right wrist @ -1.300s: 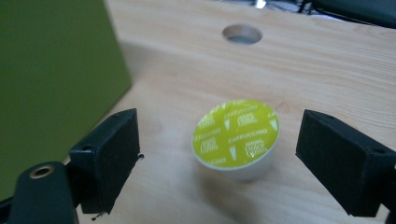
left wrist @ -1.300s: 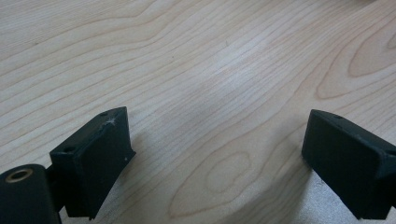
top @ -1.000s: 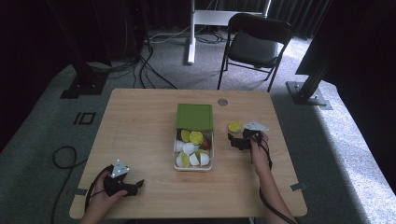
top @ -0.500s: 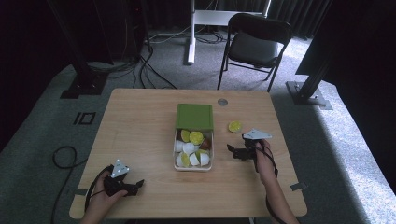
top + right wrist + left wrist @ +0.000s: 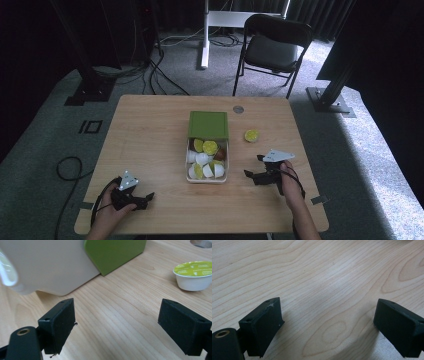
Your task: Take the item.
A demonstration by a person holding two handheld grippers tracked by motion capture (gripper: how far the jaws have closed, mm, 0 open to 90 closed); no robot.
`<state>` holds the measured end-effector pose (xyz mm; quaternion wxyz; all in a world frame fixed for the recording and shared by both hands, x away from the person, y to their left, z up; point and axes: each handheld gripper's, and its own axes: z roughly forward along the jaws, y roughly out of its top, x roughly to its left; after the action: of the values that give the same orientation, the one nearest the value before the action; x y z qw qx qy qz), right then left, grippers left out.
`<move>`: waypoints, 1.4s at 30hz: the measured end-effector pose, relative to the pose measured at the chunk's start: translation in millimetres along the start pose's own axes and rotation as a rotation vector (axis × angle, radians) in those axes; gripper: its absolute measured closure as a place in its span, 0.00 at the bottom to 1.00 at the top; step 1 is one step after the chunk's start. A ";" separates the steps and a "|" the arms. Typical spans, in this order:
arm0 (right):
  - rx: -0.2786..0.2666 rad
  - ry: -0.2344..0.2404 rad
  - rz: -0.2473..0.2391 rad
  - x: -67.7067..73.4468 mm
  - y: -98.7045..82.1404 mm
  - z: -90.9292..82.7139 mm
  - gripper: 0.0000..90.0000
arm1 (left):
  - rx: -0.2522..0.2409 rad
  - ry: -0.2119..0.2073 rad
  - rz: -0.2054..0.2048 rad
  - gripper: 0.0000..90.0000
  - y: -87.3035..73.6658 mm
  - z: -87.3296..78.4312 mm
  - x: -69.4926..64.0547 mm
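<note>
the right claw (image 5: 253, 175) sits low over the desk (image 5: 150, 135) with its jaws spread wide and nothing between them. a green-lidded capsule (image 5: 195, 275) stands on the wood ahead of it, off toward its right jaw and well apart. the white box (image 5: 47, 267) with its green lid (image 5: 112, 252) lies ahead, toward its left jaw. the left claw (image 5: 145, 199) gapes wide too, over bare wood.

A light wooden table (image 5: 150, 130) is filling the middle of the high view. A white box (image 5: 207, 160) with a green lid is sitting at its center. A small cup with a yellow-green top (image 5: 251, 135) is lying just right of the box.
</note>
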<state>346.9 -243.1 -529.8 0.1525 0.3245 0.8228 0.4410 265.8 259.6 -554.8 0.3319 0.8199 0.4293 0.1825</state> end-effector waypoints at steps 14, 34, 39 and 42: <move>0.056 0.030 -0.023 -4.1 -25.9 -19.6 0.21 | 0.000 0.000 -0.001 0.10 0.0 0.0 0.0; 0.180 0.223 -0.240 3.7 -41.5 -30.2 0.20 | 0.000 0.000 -0.001 0.10 0.0 0.0 0.0; 0.204 0.235 -0.244 1.7 -47.8 -29.3 0.20 | 0.000 0.000 0.000 0.10 0.0 0.0 0.0; 0.198 0.242 -0.225 0.9 -51.4 -29.7 0.18 | 0.000 0.000 -0.001 0.10 0.0 0.0 0.0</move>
<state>309.8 -281.7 -555.4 0.0679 0.1884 0.9056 0.3739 265.8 259.6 -554.8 0.3320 0.8198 0.4295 0.1822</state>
